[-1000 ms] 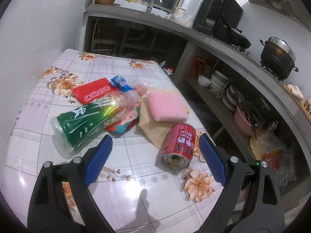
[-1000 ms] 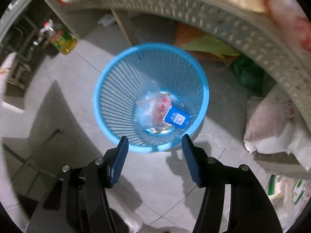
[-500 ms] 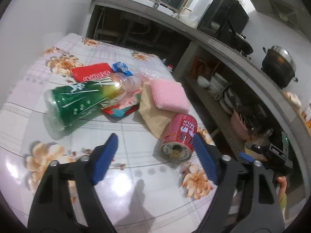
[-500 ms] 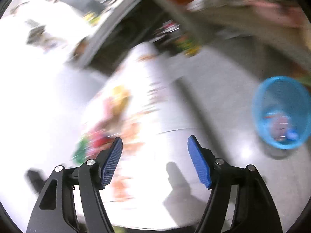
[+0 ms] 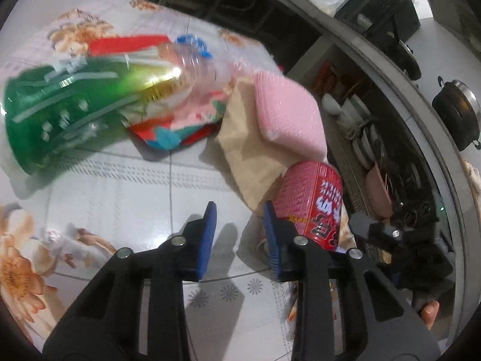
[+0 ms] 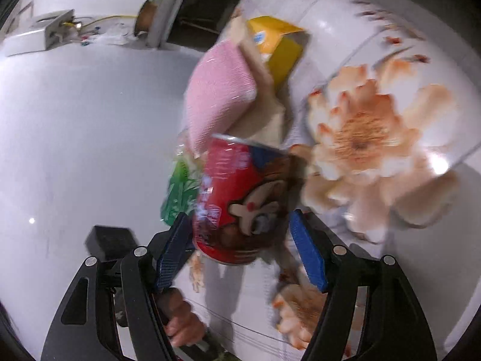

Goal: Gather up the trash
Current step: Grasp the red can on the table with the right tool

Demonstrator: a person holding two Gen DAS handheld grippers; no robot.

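Both grippers were at the table (image 5: 186,180), whose floral cover (image 6: 357,141) still carried most of the trash. Left gripper (image 5: 239,234): jaws narrowing, with only bare tabletop between the blue pads; the red can (image 5: 309,204) lay on its side just outside the right-hand finger, and no contact with it could be confirmed. Right gripper (image 6: 240,252): jaws wide, straddling the same red can (image 6: 240,201), which filled most of the gap; the left pad (image 6: 173,252) lay at or against the can wall, while a gap showed at the other pad, so no grip was established.

Items remaining on the table, from the left wrist view: a green-labelled plastic bottle (image 5: 69,111); a red packet (image 5: 126,43) behind it; a crumpled multicoloured wrapper (image 5: 177,129); a brown paper piece (image 5: 249,156); and a pink sponge-like pad (image 5: 285,111) resting on that paper. A yellow carton (image 6: 276,45) appeared beyond the pad in the right wrist view.

No bin was visible in either view, so what had already been collected could not be assessed. Judged from the clutter, collection was at most partly done, with the can the likely next item.
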